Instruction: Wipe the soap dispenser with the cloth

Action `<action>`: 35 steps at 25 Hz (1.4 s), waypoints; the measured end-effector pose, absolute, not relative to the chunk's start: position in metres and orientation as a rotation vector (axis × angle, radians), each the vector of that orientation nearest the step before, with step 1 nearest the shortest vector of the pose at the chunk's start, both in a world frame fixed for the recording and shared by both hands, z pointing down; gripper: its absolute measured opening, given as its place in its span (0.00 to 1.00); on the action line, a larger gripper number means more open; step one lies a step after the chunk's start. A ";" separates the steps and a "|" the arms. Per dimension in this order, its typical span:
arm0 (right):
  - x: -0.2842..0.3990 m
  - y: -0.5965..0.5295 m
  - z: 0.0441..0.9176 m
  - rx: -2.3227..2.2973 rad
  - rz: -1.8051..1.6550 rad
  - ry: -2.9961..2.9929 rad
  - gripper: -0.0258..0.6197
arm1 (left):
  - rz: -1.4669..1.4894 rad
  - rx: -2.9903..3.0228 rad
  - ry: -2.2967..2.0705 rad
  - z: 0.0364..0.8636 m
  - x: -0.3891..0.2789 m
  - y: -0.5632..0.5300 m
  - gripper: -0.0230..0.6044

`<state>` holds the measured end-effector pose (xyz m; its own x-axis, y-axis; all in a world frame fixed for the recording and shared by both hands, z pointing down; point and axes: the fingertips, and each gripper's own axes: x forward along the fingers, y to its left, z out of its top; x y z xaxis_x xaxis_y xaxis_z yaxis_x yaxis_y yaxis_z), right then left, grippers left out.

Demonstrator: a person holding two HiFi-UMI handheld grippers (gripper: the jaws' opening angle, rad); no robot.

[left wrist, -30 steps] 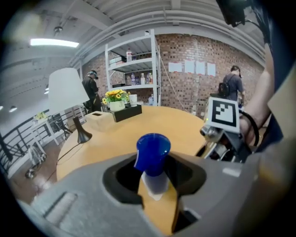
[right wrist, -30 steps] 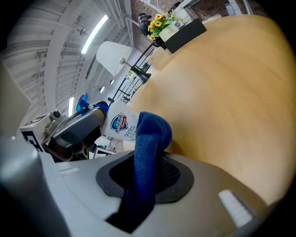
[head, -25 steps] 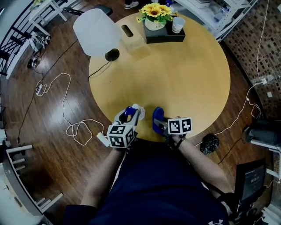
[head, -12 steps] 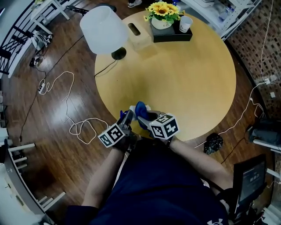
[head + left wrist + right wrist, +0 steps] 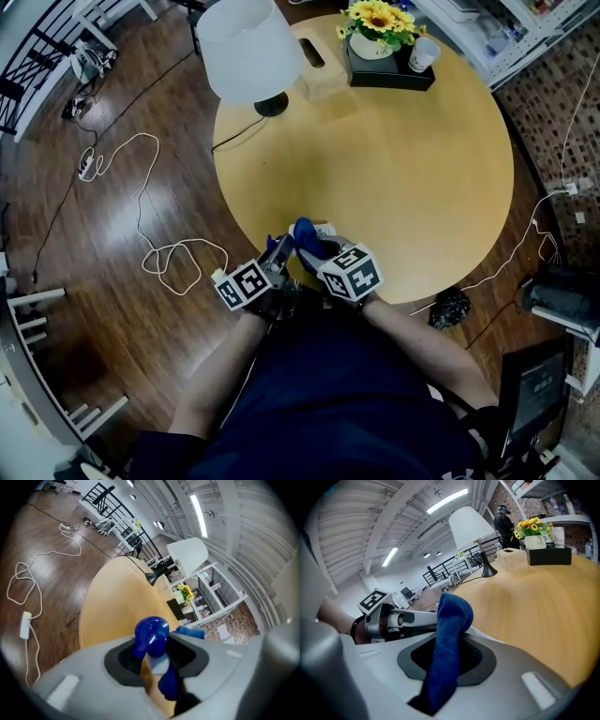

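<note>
My left gripper (image 5: 154, 660) is shut on the soap dispenser (image 5: 151, 633), its blue pump head and white neck standing between the jaws. My right gripper (image 5: 445, 665) is shut on the blue cloth (image 5: 449, 634), which rises as a folded strip from between its jaws. In the head view both grippers meet at the near edge of the round wooden table (image 5: 412, 178). There the left gripper (image 5: 279, 253) and the right gripper (image 5: 315, 251) sit side by side, with the cloth (image 5: 304, 234) bunched against the dispenser. The dispenser's body is hidden.
A white-shaded lamp (image 5: 251, 47) stands at the table's far left, its cord trailing off the table. Beside it lie a wooden box (image 5: 319, 67), and a black tray (image 5: 389, 73) with sunflowers (image 5: 378, 17) and a cup (image 5: 424, 53). White cables (image 5: 150, 253) lie on the floor at left.
The two grippers, apart a second ago, have come together and rolled. The cloth has moved left onto the dispenser at the table's near edge.
</note>
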<state>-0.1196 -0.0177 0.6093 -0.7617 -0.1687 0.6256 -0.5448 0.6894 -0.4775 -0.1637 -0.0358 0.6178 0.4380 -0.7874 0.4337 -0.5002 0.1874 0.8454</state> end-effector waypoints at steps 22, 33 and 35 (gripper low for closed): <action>-0.064 -0.036 0.591 0.548 1.247 -2.389 0.19 | 0.067 1.876 -1.198 0.588 -0.097 -0.033 0.25; 0.015 -0.025 0.670 0.709 1.453 -2.148 0.19 | 0.107 1.938 -1.213 0.584 -0.099 -0.032 0.25; 0.010 -0.032 0.654 0.699 1.467 -2.195 0.19 | 0.140 1.980 -1.200 0.581 -0.094 -0.033 0.25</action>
<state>0.0101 -0.0319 0.6538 -0.7913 -0.1795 0.5844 -0.6087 0.3212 -0.7255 -0.0941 -0.0332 0.5814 0.5443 -0.6977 0.4659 -0.7863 -0.2308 0.5731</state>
